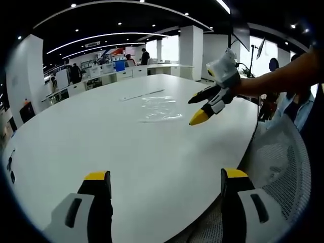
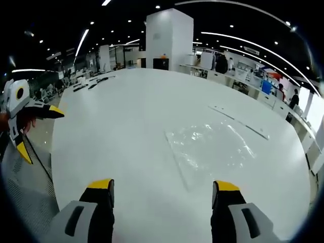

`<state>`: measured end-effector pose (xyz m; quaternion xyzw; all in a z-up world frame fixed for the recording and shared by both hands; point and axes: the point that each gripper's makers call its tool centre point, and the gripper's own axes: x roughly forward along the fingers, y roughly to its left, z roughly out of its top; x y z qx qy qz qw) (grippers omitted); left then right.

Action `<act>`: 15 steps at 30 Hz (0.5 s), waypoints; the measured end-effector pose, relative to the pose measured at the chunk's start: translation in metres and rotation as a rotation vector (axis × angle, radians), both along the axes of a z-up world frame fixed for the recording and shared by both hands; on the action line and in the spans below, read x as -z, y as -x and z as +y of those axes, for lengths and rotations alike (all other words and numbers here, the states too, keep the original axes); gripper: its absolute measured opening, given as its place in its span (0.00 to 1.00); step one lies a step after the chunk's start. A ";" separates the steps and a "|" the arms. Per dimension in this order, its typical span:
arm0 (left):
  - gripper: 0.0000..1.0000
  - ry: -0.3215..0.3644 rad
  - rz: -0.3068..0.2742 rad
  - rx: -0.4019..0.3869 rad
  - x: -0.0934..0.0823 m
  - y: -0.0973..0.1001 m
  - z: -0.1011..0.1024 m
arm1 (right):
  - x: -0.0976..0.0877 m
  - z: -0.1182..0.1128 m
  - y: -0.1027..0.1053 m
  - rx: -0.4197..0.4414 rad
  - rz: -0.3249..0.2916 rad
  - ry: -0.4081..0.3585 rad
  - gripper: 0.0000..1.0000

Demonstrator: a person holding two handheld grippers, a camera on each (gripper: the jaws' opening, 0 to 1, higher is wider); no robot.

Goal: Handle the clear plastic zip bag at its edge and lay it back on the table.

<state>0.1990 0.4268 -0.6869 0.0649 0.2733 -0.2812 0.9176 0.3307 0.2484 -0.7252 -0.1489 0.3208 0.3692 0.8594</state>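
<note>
The zip bag (image 2: pixel 210 147) lies flat on the table (image 2: pixel 126 116), both tongs (image 1: pixel 164 177) (image 2: pixel 162 187) spread and holding nothing.

Ahead of my jaws spreads a large white oval table (image 1: pixel 126 147). Past its far edge I see an open-plan office with white desks (image 1: pixel 126 73), white square columns (image 2: pixel 169 38) and bright windows (image 1: pixel 169 48). The dark ceiling (image 1: pixel 126 17) carries small spotlights and long curved light strips (image 1: pixel 101 38). A grey mesh chair (image 1: pixel 283 162) stands right of my left-hand jaws.
</note>
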 end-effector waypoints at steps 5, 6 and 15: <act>0.88 -0.002 0.005 0.003 0.000 0.001 -0.001 | 0.003 0.004 -0.005 -0.005 0.007 -0.001 0.73; 0.88 -0.003 0.006 0.005 0.000 0.001 -0.001 | 0.004 0.004 -0.006 -0.004 0.010 0.000 0.72; 0.87 -0.004 0.003 -0.005 0.000 0.000 0.003 | 0.024 0.009 -0.010 -0.001 0.056 -0.002 0.65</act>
